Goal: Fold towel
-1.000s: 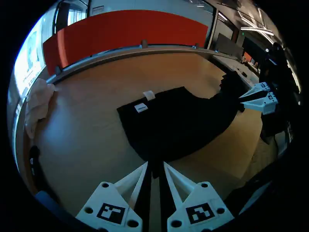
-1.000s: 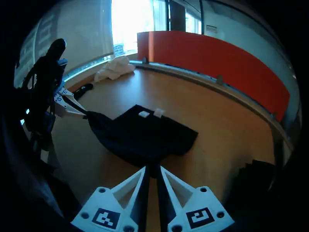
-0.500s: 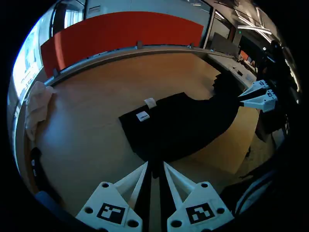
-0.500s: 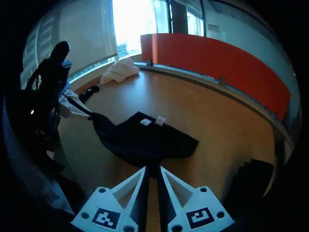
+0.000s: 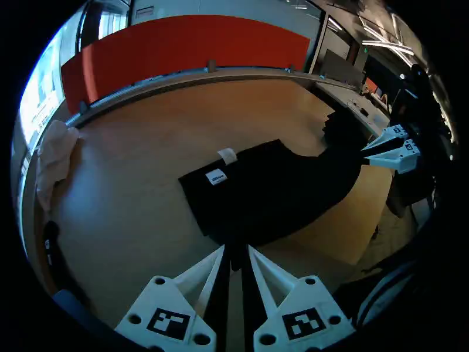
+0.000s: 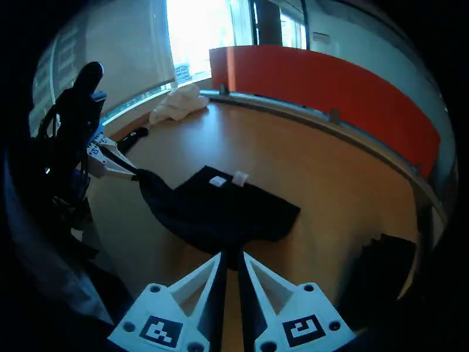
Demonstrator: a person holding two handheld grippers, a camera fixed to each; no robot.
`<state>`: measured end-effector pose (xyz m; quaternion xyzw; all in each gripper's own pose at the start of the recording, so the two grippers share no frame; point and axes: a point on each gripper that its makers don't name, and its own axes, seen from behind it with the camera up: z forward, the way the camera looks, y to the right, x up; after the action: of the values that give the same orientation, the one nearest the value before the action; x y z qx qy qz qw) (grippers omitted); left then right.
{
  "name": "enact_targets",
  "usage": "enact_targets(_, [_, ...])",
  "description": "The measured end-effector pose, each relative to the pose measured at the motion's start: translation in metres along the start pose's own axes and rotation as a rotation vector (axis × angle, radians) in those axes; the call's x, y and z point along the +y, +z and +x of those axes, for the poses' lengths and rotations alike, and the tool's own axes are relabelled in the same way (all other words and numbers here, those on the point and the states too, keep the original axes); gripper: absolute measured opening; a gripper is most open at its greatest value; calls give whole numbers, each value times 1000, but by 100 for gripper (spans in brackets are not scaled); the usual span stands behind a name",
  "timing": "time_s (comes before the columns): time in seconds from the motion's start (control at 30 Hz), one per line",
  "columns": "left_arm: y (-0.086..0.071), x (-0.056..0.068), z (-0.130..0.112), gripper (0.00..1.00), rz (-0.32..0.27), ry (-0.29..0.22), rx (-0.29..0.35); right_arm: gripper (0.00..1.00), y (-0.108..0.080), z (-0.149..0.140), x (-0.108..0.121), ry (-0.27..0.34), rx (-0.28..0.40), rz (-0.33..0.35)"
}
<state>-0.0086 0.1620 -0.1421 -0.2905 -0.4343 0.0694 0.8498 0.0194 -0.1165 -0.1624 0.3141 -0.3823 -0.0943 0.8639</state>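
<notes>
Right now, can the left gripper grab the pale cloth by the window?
Probably not: the left gripper is shut on the black towel, and the pale cloth lies far across the table.

There is one black towel (image 5: 269, 188), and it carries two white tags (image 5: 216, 176) (image 5: 227, 156). Two grippers are present: the left gripper (image 5: 235, 253) and the right gripper (image 6: 231, 255). Also counted are one wooden table (image 5: 129, 193), one orange partition (image 5: 193, 41), one crumpled pale cloth (image 5: 53, 161) and one dark folded pile (image 6: 381, 264).
</notes>
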Motion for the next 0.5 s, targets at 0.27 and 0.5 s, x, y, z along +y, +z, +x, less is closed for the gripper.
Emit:
enact_targets(0.27, [9,-5,9,12,16,-9,4,12,11,-1,11,16,-27,-13])
enact_targets(0.5, [23,-13,23,12,28,-25,15,12,27,2,29,26,-50,-25])
